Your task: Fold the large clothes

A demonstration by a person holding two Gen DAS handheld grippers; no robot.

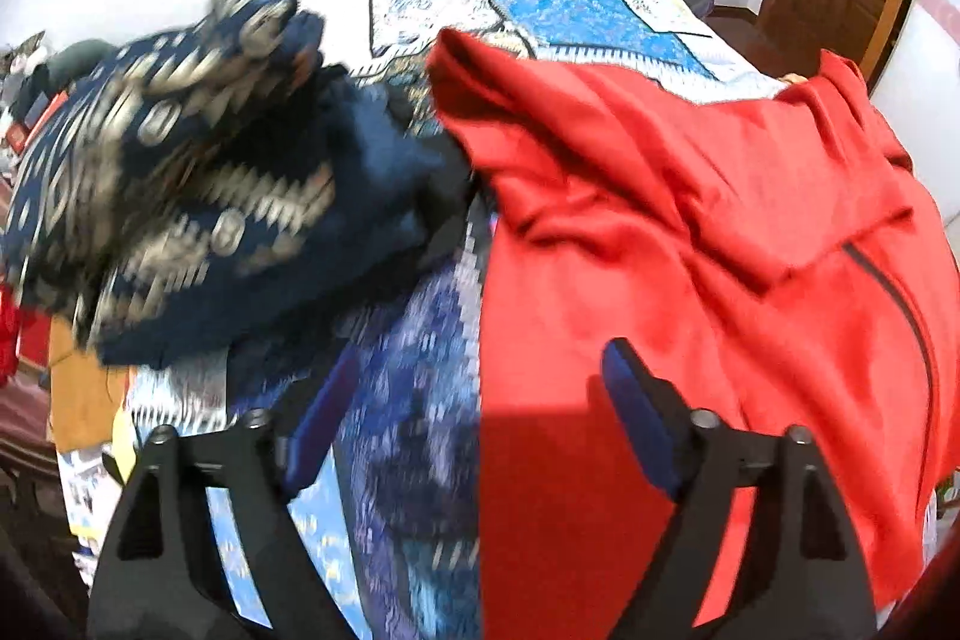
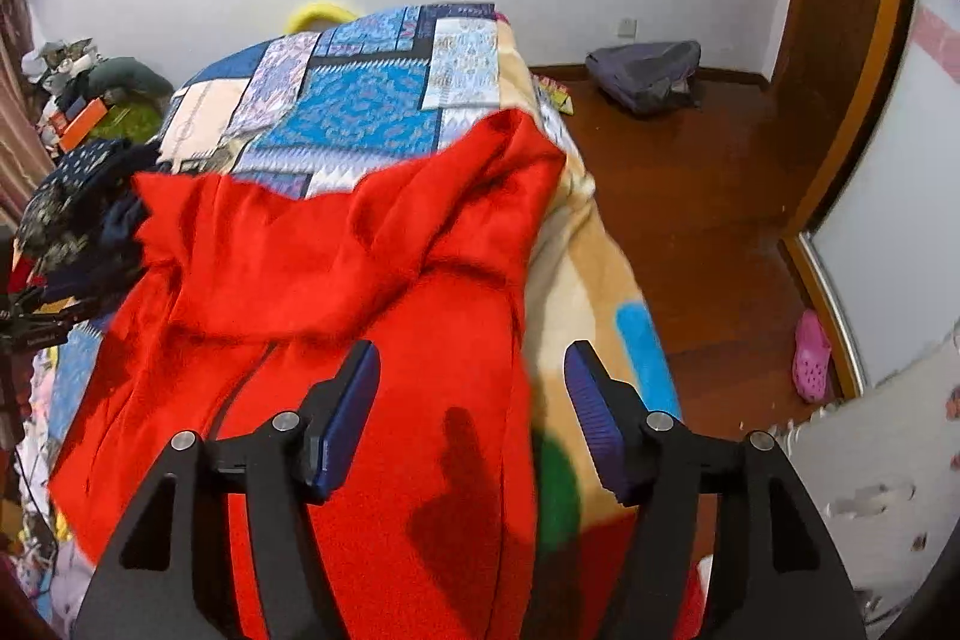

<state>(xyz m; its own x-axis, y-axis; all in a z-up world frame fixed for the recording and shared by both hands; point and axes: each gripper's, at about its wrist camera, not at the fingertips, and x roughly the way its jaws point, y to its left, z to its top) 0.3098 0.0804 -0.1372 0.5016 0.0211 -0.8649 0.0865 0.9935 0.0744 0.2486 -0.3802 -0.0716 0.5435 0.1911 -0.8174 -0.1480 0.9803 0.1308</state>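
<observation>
Patchwork bed (image 2: 384,112), red garment (image 2: 336,280), tongs apart

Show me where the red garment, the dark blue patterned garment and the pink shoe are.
red garment (image 2: 336,244): right wrist view, on its crumpled upper part.
dark blue patterned garment (image 1: 198,172): left wrist view, on the middle of the heap.
pink shoe (image 2: 811,357): right wrist view, on its perforated top.

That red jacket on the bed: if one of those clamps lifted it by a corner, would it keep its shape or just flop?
Probably flop. The red jacket lies in soft creases and bunched folds, so a lifted corner would likely leave the rest hanging. It looks like fleece, so probably light and unlikely to slip from the pads. Its edge already drapes over the side of the bed, so a push might slide it off.
</observation>
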